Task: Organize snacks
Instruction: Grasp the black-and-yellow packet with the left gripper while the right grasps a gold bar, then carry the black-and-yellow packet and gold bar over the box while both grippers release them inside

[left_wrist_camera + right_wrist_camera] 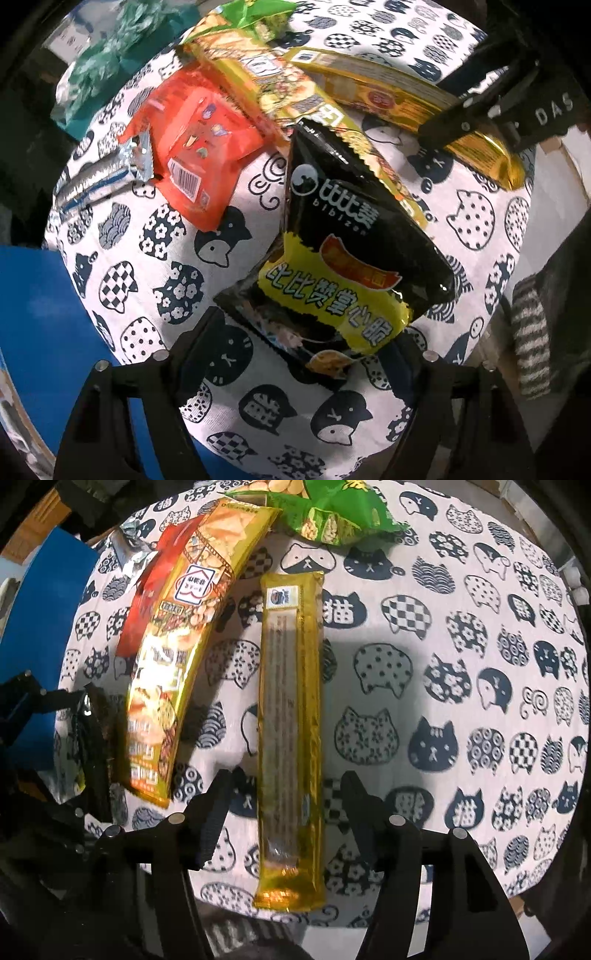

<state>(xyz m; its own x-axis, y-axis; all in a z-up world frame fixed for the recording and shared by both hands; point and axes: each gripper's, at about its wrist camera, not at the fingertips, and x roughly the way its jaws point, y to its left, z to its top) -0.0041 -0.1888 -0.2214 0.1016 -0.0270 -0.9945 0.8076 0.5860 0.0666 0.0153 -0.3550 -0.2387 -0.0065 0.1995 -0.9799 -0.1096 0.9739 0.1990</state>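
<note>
In the left wrist view a black and yellow snack bag (354,243) lies on the cat-print tablecloth (140,295), its near end between the open fingers of my left gripper (306,347). Beyond it lie an orange packet (199,155), a long yellow printed packet (280,92), a gold packet (413,107) and a silver wrapper (99,177). In the right wrist view my right gripper (288,794) is open, straddling the near part of the long gold packet (291,716). The yellow printed packet (181,642) lies to its left, a green bag (332,513) at the far edge.
The round table's cloth edge (480,897) curves close on the right. A blue surface (44,332) lies beside the table on the left. A teal box with a green bag (107,62) stands beyond the table. The right gripper shows at upper right of the left view (465,122).
</note>
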